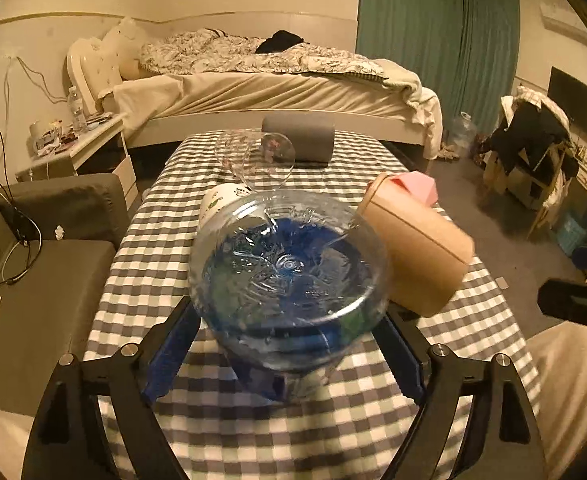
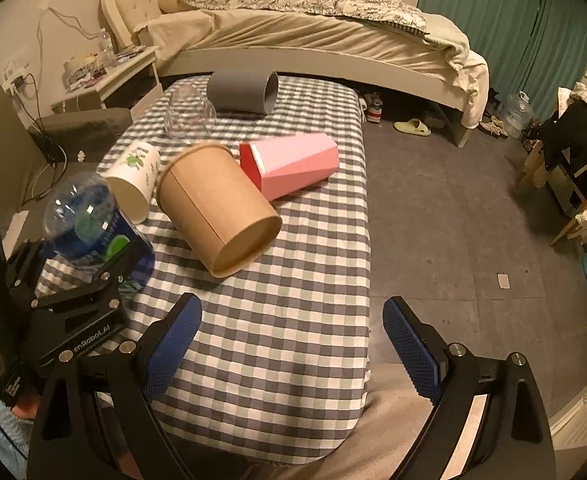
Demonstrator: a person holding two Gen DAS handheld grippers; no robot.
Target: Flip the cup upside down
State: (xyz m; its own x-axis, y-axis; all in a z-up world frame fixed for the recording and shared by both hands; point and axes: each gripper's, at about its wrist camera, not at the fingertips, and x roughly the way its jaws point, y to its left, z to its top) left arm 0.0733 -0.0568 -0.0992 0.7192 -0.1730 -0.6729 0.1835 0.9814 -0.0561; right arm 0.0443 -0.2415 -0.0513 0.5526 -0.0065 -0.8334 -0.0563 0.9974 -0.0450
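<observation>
My left gripper [image 1: 287, 316] is shut on a clear plastic cup with a blue label [image 1: 289, 276]. The cup's moulded base faces the left wrist camera and fills the space between the blue pads. In the right wrist view the same cup [image 2: 89, 220] is tilted over the table's left edge, base uppermost, with the left gripper [image 2: 101, 272] clamped on its lower part. My right gripper [image 2: 291, 306] is open with nothing between its fingers, above the near end of the checked tablecloth [image 2: 293, 264]. Part of it [image 1: 573, 308] shows at the right edge of the left wrist view.
On the cloth lie a brown paper cup [image 2: 217, 208], a pink cup [image 2: 293, 164], a white cup with green print [image 2: 133, 176], a clear glass [image 2: 187, 114] and a grey tube [image 2: 243, 94]. A bed [image 2: 313, 36] stands behind, a grey sofa [image 1: 45, 264] to the left.
</observation>
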